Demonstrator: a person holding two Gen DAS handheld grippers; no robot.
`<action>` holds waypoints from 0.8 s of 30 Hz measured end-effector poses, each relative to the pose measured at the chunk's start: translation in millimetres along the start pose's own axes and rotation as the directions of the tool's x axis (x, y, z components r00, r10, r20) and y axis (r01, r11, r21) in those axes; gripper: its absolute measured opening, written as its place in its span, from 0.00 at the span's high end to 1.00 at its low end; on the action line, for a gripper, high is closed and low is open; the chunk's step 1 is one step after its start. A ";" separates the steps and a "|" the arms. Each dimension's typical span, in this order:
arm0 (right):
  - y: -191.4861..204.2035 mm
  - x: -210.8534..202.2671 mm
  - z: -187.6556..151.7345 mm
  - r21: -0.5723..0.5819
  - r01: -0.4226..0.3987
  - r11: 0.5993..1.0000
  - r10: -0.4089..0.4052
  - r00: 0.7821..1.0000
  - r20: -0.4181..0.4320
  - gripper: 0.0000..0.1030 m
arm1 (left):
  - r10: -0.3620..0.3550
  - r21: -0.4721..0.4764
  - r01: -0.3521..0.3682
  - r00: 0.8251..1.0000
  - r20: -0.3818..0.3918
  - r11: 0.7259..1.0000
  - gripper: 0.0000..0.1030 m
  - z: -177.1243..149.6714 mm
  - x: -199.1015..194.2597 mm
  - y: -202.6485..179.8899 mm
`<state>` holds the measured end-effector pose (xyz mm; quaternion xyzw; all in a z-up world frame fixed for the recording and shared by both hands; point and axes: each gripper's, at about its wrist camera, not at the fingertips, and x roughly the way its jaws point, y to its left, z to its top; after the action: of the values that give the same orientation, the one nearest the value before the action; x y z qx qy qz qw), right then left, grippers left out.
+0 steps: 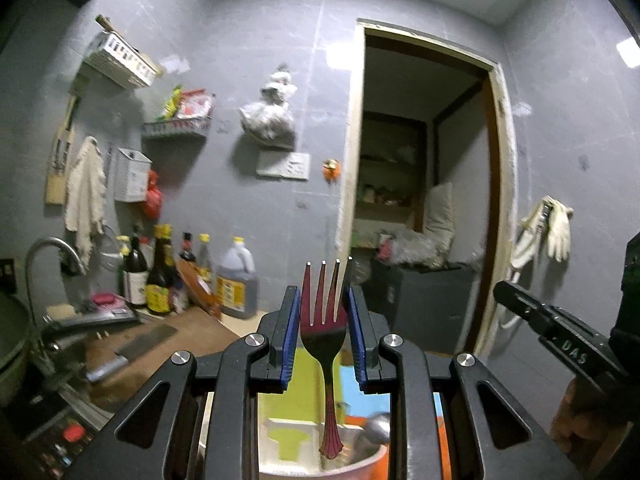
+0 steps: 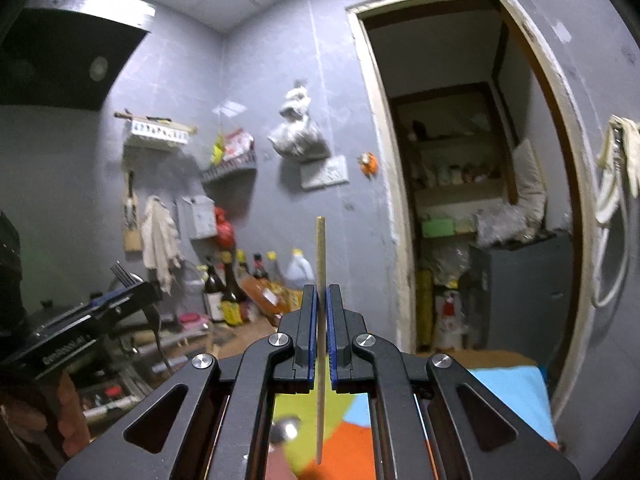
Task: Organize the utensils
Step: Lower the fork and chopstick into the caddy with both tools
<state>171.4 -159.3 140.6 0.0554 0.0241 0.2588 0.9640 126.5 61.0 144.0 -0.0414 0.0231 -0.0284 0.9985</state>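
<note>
left claw [image 1: 324, 312] clamped on upright fork [image 1: 325, 340], tines up, above white holder [image 1: 280, 440], seen only in left view. right claw [image 2: 320, 320] clamped on upright chopstick [image 2: 320, 264], above colored mat [image 2: 348, 440].

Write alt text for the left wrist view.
The left hand-held gripper holds a fork upright, tines up, above a white utensil holder. Behind stand sauce bottles on a wooden counter, a grey wall and an open doorway.
</note>
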 end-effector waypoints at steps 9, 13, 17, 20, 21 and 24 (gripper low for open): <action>29.8 35.8 3.7 0.038 -0.094 0.995 0.095 0.996 -0.001 0.97 | 0.117 -0.008 -0.117 0.993 -0.036 0.993 0.81 -3.4 17.8 39.1; 39.3 51.0 -10.3 0.030 -0.096 0.995 0.097 0.995 -0.036 0.97 | 0.156 -0.014 -0.158 0.985 -0.074 0.987 0.81 -16.3 30.4 50.8; 45.1 66.4 -29.3 0.018 -0.094 0.995 0.095 0.990 -0.101 0.97 | 0.158 -0.003 -0.160 0.977 -0.140 0.987 0.81 -29.6 43.5 55.4; 45.9 75.8 -41.3 0.023 -0.092 0.995 0.095 0.984 -0.153 0.97 | 0.151 0.008 -0.152 0.971 -0.185 0.988 0.81 -38.7 52.7 55.6; 46.1 77.7 -44.2 0.022 -0.090 0.996 0.093 0.982 -0.165 0.97 | 0.147 0.008 -0.148 0.970 -0.196 0.989 0.81 -40.7 55.2 55.8; 46.3 83.7 -54.3 0.022 -0.085 0.996 0.088 0.974 -0.207 0.97 | 0.135 0.014 -0.136 0.961 -0.240 0.991 0.81 -49.8 62.7 55.3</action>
<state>216.7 -72.4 90.7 0.0354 0.1240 0.3048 0.9436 189.6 108.3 87.1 -0.0373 0.1464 0.0352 0.9879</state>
